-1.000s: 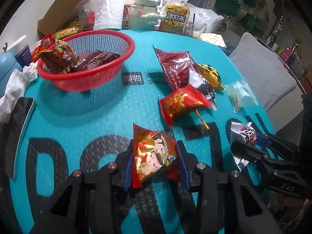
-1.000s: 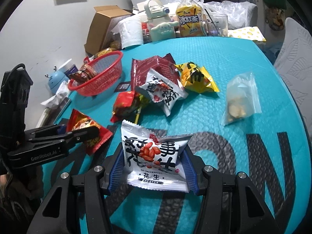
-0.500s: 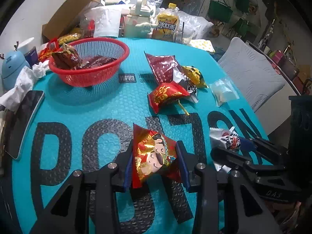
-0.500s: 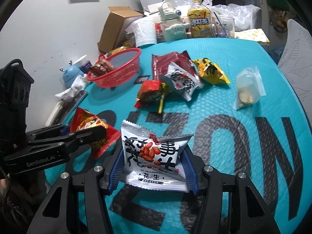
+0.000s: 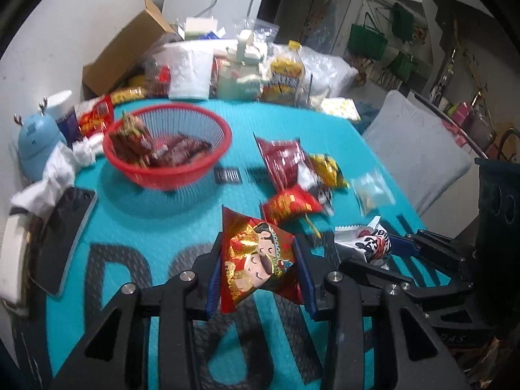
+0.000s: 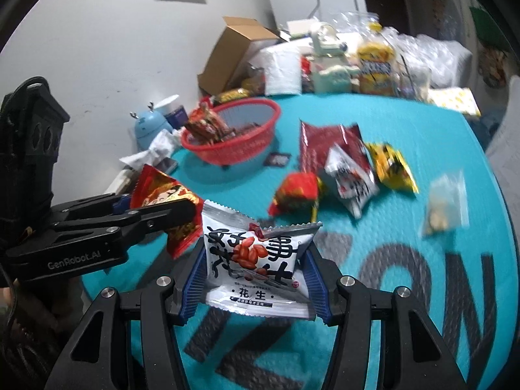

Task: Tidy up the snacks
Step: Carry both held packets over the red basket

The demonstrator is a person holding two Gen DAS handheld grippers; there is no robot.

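The left tongs (image 5: 258,268) are clamped on a red and gold snack packet (image 5: 256,260) printed with a cartoon figure, held above the desk (image 5: 156,214). Just beside them, the right tongs (image 6: 255,268) are closed on a white peanut packet (image 6: 256,260) with black lettering, also lifted clear of the surface. Each pair of tongs shows in the other's view, side by side.

On the teal mat with large dark letters, beyond the held packets, lies a loose cluster of snacks: a small red packet (image 5: 291,203), a dark red bag (image 5: 281,159), a white packet (image 6: 352,180), a yellow packet (image 5: 326,169) and a clear bag (image 5: 372,190) a little apart to the right.

Farther back on the left stands a red mesh basket (image 5: 198,165) already holding several dark wrapped snacks. A phone (image 5: 63,237) lies near the left edge. Behind the basket are a cardboard box (image 5: 126,52), a yellow drink bottle (image 5: 286,76) and other blurred clutter.
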